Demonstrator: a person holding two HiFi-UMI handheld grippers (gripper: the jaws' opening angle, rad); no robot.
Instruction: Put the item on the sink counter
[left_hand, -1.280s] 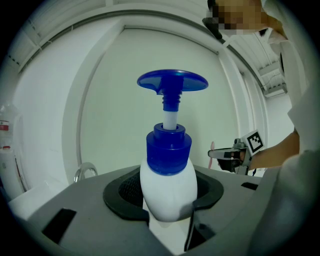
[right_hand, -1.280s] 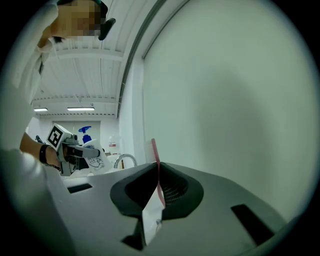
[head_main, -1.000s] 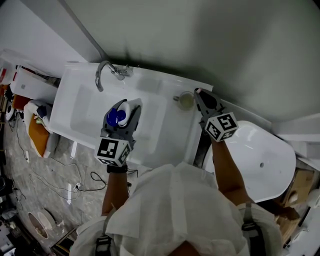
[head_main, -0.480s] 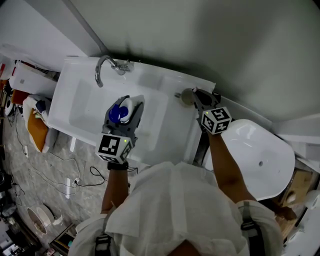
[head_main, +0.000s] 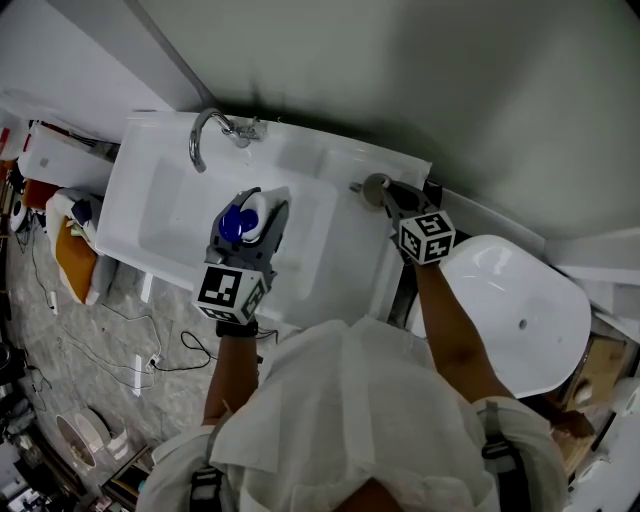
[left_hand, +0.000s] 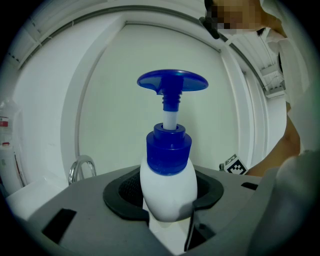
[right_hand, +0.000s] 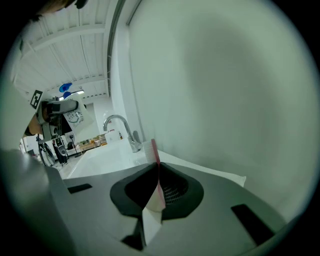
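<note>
Leftmost, against the wall (head_main: 400, 80), a curved faucet (head_main: 205, 140) over the basin (head_main: 175, 220) of the white sink counter (head_main: 345, 245). Then the left gripper (head_main: 248, 222), parked above that basin exactly as a second ago, clamped on the belly of a white pump bottle (left_hand: 167, 182) with a blue head, upright and clear of any surface. Further right, the one real change: right gripper (head_main: 388, 196) lower than a second ago, down at the counter's right end close by the wall. Pinched shut there on a thin white item (right_hand: 153, 187) with a pink edge (held edge-on to its own camera, so hard to name). At its tips in the head view, a small round thing (head_main: 375, 187); impossible to tell whether the same item or something already on the counter, or whether touching the surface yet. By the look of it, close to a set-down on the right: likely next, opening those jaws once resting, then backing off. Bottle not yet placed, so at best half done
</note>
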